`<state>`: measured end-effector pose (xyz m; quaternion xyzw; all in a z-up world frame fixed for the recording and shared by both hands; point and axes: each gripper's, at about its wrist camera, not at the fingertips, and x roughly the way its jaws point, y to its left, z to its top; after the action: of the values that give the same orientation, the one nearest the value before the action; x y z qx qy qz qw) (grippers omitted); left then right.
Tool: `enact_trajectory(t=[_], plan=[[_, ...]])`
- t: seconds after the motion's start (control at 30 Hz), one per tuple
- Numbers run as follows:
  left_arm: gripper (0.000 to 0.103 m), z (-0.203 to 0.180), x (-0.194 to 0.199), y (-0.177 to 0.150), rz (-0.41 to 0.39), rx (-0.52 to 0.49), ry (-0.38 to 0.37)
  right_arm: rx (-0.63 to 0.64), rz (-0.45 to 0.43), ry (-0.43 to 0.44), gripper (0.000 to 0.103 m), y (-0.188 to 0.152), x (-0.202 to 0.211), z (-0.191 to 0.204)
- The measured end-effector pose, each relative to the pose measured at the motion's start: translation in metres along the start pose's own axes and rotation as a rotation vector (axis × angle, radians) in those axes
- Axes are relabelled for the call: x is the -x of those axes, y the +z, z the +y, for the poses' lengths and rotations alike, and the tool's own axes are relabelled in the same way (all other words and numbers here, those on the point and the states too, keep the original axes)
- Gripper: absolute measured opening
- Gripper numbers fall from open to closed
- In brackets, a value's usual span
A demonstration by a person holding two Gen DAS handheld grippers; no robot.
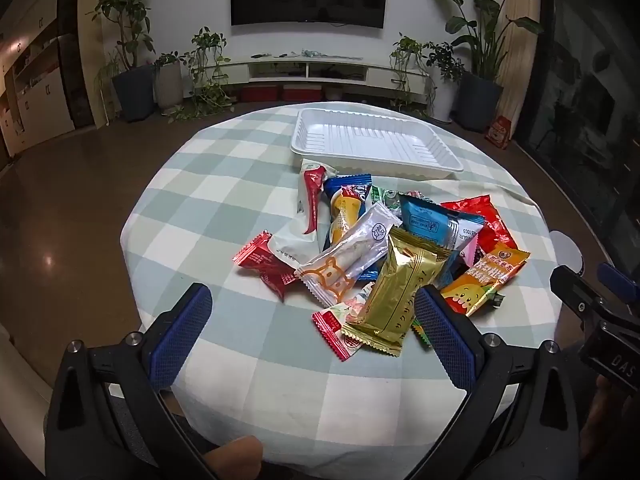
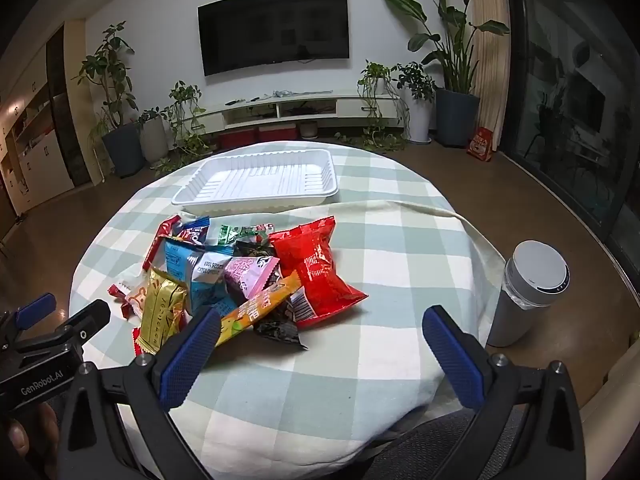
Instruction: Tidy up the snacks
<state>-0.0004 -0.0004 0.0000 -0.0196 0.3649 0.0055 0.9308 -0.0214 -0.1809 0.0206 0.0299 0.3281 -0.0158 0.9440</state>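
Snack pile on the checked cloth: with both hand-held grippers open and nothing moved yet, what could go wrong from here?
The packets overlap, so closing on the gold packet may also catch or drag the red-and-white one beneath it. The loose tablecloth is wrinkled and could bunch under a low approach. The white tray is light and empty, so a dropped packet might shove it toward the far edge.

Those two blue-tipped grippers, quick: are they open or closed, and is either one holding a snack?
Left gripper: open wide, holding nothing; the gold packet lies between its fingers, ungripped.
Right gripper: open wide, holding nothing, near the snack pile.
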Motion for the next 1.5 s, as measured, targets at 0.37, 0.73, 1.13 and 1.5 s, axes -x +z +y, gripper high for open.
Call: enact_trajectory(t=[0.37, 0.73, 1.13, 1.5], plan=[[0.103, -0.003, -0.002, -0.004, 0.015, -0.004, 0.021, 0.001, 0.002, -0.002, 0.103, 0.0, -0.001, 0.0], [0.102, 0.005, -0.002, -0.002, 0.014, 0.01, 0.022, 0.005, 0.005, -0.008, 0.103, -0.002, -0.001, 0.0], [0.102, 0.005, -0.001, -0.003, 0.016, 0.014, 0.026, 0.005, 0.008, -0.007, 0.103, -0.004, -0.002, 0.0], [0.102, 0.007, -0.002, -0.003, 0.017, 0.017, 0.029, 0.006, 0.008, -0.007, 0.103, -0.006, -0.002, 0.001]])
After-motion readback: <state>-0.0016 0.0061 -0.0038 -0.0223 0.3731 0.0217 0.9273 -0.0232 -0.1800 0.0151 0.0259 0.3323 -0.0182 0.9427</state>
